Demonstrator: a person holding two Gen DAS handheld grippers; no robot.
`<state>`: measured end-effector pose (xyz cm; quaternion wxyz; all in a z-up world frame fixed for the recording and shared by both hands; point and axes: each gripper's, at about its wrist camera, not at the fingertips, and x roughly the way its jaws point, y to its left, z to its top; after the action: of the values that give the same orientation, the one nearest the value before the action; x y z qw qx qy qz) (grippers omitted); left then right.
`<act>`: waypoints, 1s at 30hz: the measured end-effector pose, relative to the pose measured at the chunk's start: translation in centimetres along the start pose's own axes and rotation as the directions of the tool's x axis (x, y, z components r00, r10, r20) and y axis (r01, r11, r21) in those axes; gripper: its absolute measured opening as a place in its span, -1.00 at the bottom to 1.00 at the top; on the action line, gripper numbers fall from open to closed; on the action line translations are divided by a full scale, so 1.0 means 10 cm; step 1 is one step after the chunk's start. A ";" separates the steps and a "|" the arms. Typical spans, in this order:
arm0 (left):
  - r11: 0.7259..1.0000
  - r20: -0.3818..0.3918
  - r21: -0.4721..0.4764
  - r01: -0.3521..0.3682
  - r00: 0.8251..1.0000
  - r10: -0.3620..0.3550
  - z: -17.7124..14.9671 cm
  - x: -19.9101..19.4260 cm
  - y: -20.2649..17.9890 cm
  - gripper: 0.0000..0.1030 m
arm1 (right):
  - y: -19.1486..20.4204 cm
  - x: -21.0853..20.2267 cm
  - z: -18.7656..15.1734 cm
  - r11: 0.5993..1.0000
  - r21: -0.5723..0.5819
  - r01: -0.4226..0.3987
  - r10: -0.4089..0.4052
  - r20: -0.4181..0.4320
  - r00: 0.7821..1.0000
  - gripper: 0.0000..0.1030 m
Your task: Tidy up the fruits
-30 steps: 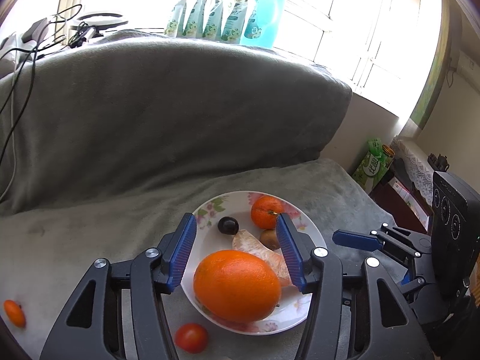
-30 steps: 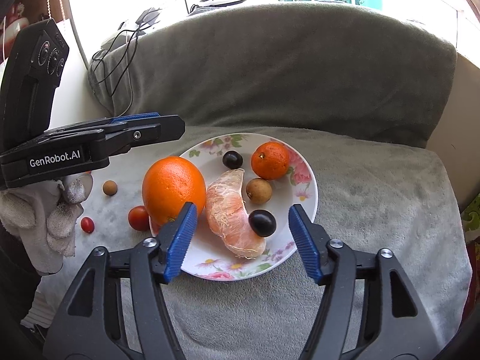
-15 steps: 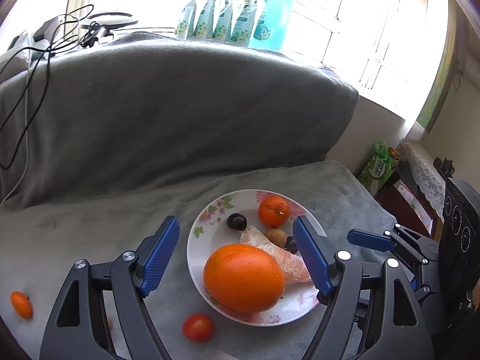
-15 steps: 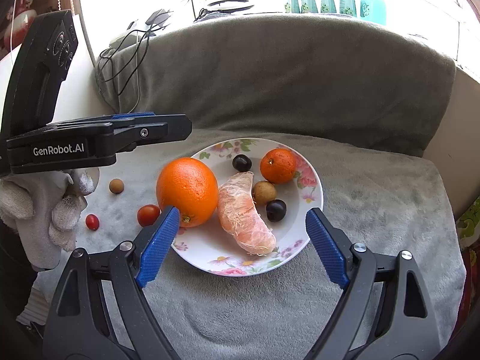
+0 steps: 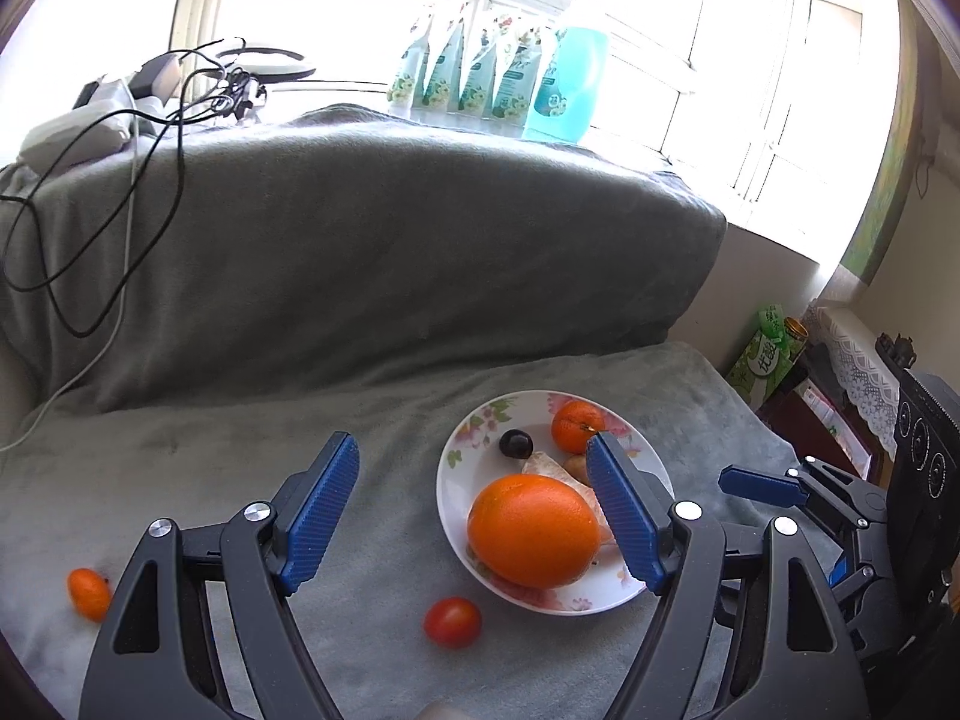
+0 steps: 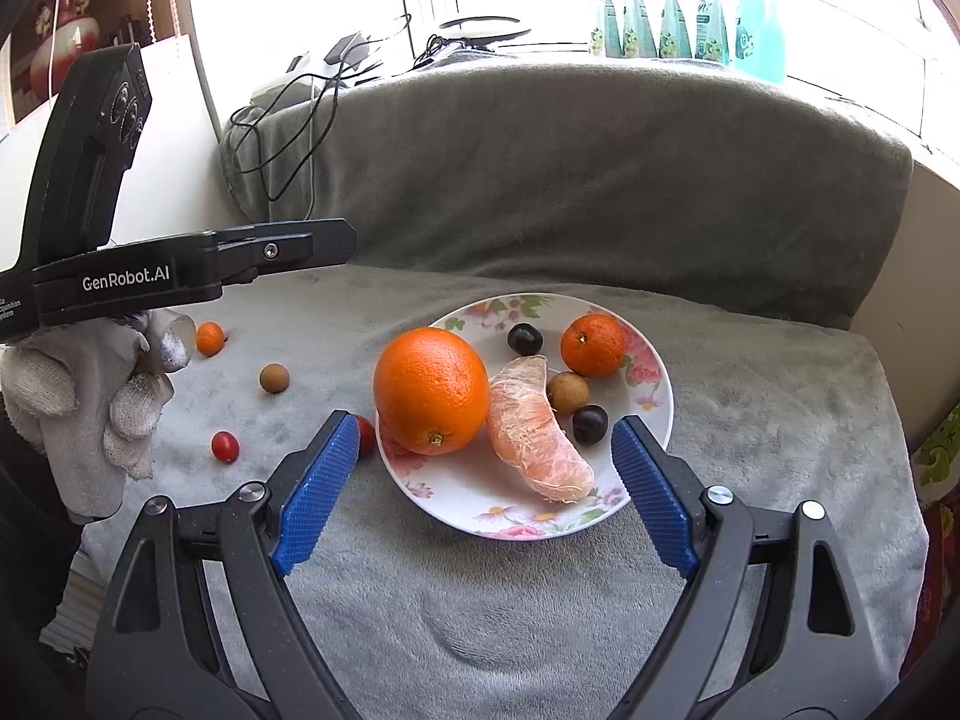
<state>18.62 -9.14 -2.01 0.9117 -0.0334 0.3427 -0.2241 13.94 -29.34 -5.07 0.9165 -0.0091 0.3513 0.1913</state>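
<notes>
I see both grippers released, nothing between the pads: left gripper (image 5: pixel 474 510) and right gripper (image 6: pixel 480 489) hover over the grey blanket (image 6: pixel 540 630). Big orange (image 6: pixel 431 399) sits on the floral plate (image 6: pixel 474 498); cherry tomato (image 5: pixel 452 621) lies loose beside it.

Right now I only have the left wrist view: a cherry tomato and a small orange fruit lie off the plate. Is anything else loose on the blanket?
Observer: Yes. A small brown fruit lies on the blanket, left of the plate in the right wrist view.
Operator: Anything more?
Observer: A smaller red tomato lies near the gloved left hand.
Operator: I see one dark grape on the plate. Only one?
Observer: Two: the back grape, and a front grape beside the peeled segment.
</notes>
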 end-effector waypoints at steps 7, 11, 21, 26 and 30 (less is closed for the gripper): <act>0.999 0.040 -0.016 -0.045 0.998 0.046 -0.02 -0.31 0.21 0.52 | 0.22 -0.09 0.04 0.999 -0.036 -0.024 0.025 0.017 1.000 0.72; 0.997 0.064 -0.038 -0.074 0.995 0.076 -0.04 -0.47 0.36 0.52 | 0.36 -0.11 0.08 0.997 -0.055 -0.048 0.049 0.024 0.999 0.72; 0.984 0.085 -0.089 -0.154 0.983 0.162 -0.21 -0.77 0.78 0.52 | 0.78 0.02 0.15 0.987 -0.131 -0.093 0.094 0.000 0.996 0.72; 0.973 0.082 -0.129 -0.193 0.975 0.205 -0.33 -0.86 1.02 0.52 | 0.96 0.15 0.18 0.982 -0.152 -0.112 0.111 -0.016 0.994 0.72; 0.962 0.072 -0.164 -0.216 0.970 0.230 -0.43 -0.92 1.23 0.52 | 1.08 0.27 0.22 0.978 -0.161 -0.131 0.127 -0.034 0.991 0.72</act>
<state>14.53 6.30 -2.32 0.9404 -0.0753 0.3189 -0.0907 13.31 -18.08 -3.94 0.8941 -0.0635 0.3449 0.2785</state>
